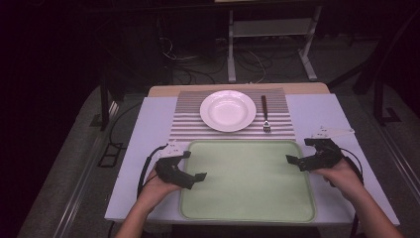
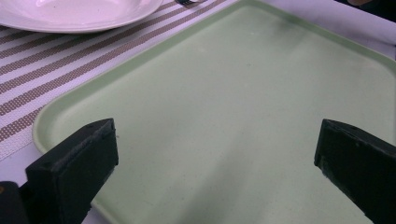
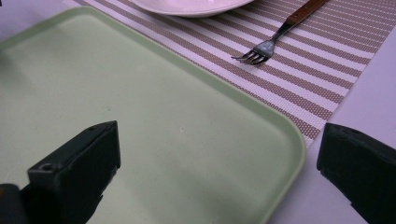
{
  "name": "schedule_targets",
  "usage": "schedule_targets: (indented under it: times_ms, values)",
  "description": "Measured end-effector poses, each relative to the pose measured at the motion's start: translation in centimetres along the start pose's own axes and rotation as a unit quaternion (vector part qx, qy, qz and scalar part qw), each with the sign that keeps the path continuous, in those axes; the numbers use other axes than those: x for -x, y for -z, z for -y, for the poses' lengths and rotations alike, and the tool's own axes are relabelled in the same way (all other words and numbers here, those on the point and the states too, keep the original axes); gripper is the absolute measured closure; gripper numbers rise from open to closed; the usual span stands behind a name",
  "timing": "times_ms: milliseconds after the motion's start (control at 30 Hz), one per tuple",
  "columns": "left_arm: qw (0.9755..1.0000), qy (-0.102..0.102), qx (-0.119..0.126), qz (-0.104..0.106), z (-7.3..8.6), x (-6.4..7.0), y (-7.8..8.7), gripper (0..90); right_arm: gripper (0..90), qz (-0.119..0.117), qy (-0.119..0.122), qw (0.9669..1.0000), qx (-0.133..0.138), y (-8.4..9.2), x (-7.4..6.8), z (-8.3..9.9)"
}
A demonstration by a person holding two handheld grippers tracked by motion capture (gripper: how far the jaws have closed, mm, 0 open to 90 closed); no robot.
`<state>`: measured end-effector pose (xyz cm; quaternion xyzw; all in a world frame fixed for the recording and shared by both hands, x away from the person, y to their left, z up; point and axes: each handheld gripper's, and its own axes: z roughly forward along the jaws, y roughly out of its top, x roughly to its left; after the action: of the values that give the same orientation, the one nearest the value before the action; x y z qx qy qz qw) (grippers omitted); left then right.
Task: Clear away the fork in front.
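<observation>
A light green tray point(image 1: 247, 181) lies on the white table point(image 1: 148, 129), at the near side, and nothing is on it. Just behind the tray there is a striped placemat point(image 1: 185, 116), and its near edge touches or almost touches the far rim of the tray. On the placemat stands a white plate point(image 1: 228, 110), and to the right of the plate lies a fork point(image 1: 265, 114) with a brown handle, its tines pointing toward the tray. The left hand-held gripper point(image 1: 194, 166) is at the left side of the tray, over its far left corner, and its jaws are wide apart with nothing between them. The right hand-held gripper point(image 1: 298, 151) is at the right side, over the far right corner of the tray, also with jaws wide apart and holding nothing. In the left gripper view both jaws stand above the tray surface; in the right gripper view one jaw is over the tray and the other is beside its rim, over the table
</observation>
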<state>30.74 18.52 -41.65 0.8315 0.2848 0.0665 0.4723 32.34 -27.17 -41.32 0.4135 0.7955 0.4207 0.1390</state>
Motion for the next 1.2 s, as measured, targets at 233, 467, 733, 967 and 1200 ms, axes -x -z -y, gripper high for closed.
schedule_targets:
  times_ms: [233,467,733,967,1200]
  values:
    - [1.0,0.001,-0.002,0.0,0.0,-0.1,-0.1,0.0,0.0,0.001,-0.001,0.9999,-0.01,-0.9,0.4,-0.7]
    - [1.0,0.003,0.0,-0.002,0.0,-0.1,0.1,0.0,0.0,0.005,-0.006,0.9999,-0.013,-1.2,0.9,-1.4]
    - [1.0,0.003,-0.001,-0.004,0.0,-0.1,0.0,0.0,0.0,0.009,-0.001,0.9998,-0.017,-2.1,1.3,-3.0]
    - [1.0,0.003,-0.004,-0.003,0.1,-0.2,-0.1,0.0,0.0,0.012,-0.002,0.9997,-0.023,-3.2,1.8,-4.1]
    - [1.0,0.003,-0.001,-0.003,0.0,-0.1,0.0,0.0,0.0,0.017,-0.005,0.9995,-0.027,-3.8,2.1,-4.8]
